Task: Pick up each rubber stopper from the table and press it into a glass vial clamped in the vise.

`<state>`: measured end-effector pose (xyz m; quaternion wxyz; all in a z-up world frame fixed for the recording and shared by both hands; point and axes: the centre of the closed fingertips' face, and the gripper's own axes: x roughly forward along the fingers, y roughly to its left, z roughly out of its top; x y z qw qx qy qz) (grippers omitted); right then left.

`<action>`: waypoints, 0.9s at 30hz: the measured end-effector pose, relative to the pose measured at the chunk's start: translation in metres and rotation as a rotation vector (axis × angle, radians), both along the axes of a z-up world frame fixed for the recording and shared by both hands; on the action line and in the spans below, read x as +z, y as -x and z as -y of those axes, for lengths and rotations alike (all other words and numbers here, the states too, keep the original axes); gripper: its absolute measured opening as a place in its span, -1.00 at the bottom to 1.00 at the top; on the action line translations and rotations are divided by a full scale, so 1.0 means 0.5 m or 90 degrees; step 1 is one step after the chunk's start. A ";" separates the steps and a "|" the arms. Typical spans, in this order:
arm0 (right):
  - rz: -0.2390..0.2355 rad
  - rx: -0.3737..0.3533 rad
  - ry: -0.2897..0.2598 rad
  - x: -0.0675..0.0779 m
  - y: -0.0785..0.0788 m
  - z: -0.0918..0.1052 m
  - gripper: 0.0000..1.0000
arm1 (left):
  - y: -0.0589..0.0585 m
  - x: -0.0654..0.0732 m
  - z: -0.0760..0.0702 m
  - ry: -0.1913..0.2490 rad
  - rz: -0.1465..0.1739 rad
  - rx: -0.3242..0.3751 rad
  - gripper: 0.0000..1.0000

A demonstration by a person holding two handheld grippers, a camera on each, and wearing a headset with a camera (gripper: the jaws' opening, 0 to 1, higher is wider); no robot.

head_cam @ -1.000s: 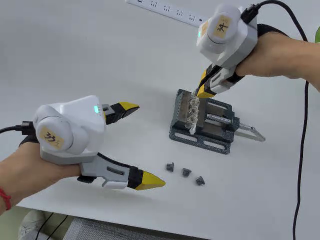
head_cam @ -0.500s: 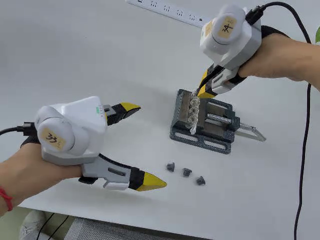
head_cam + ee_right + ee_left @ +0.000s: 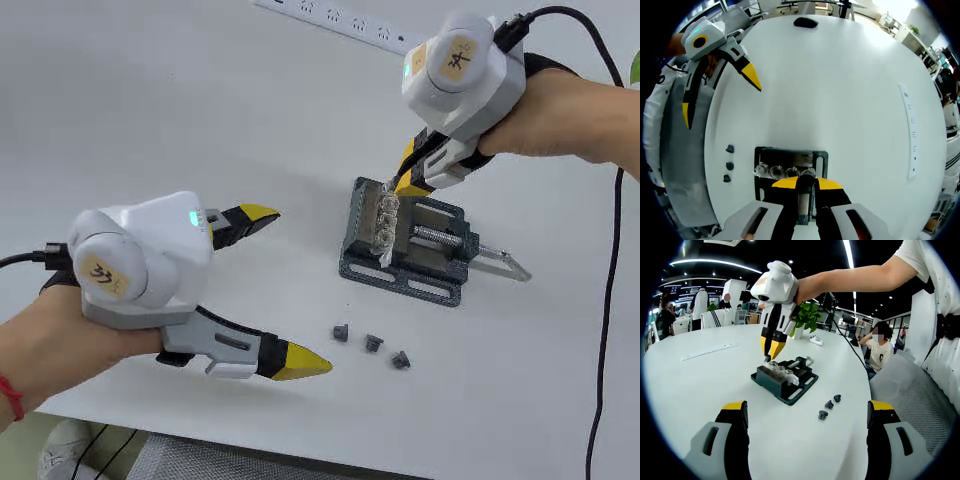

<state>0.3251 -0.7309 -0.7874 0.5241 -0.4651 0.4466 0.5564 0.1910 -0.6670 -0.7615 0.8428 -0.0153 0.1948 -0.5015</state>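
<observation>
**Right hand-held gripper over the vise, left one spread wide above the counter**

The dark grey metal bench vise (image 3: 400, 276) stands on the white counter (image 3: 150, 120) with a row of small clear glass vials (image 3: 385, 222) clamped upright between its jaws. In the right gripper view the vials (image 3: 775, 171) sit side by side along the vise (image 3: 760, 156).

The right hand-held gripper (image 3: 399, 186) points down at the far end of that row. Its yellow-tipped jaws are drawn close together, with only a narrow gap between them. In its own view the right hand-held gripper (image 3: 807, 183) sits right over the end vial. Whether a stopper is pinched between the tips cannot be made out.

The left hand-held gripper (image 3: 282, 288) hovers above the counter, well apart from the vise. Its jaws are spread wide with nothing between them. In its own view the left hand-held gripper (image 3: 807, 410) faces the vise (image 3: 785, 388) and the other tool.

Three small dark grey rubber stoppers (image 3: 373, 344) lie in a short line on the counter, just in front of the vise on the person's side. They are apart from each other and untouched by either tool.

A long white power strip (image 3: 340, 20) lies at the far edge of the counter.
</observation>
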 end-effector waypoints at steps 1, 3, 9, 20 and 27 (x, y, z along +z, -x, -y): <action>0.001 0.002 0.000 0.000 0.000 0.000 -0.84 | 0.000 0.000 0.000 0.001 0.000 0.000 0.98; 0.002 0.003 -0.001 0.001 0.000 0.000 -0.84 | 0.000 -0.001 0.000 0.000 0.000 0.000 0.98; 0.002 0.002 -0.011 0.003 0.006 -0.007 -0.80 | 0.000 -0.002 -0.001 0.000 -0.001 0.001 0.98; 0.017 -0.007 -0.049 0.042 0.002 0.002 -0.83 | 0.000 0.001 -0.001 0.001 0.000 0.002 0.98; 0.025 -0.028 -0.085 0.058 -0.008 0.008 -0.92 | 0.001 0.001 0.000 0.000 0.000 0.000 0.98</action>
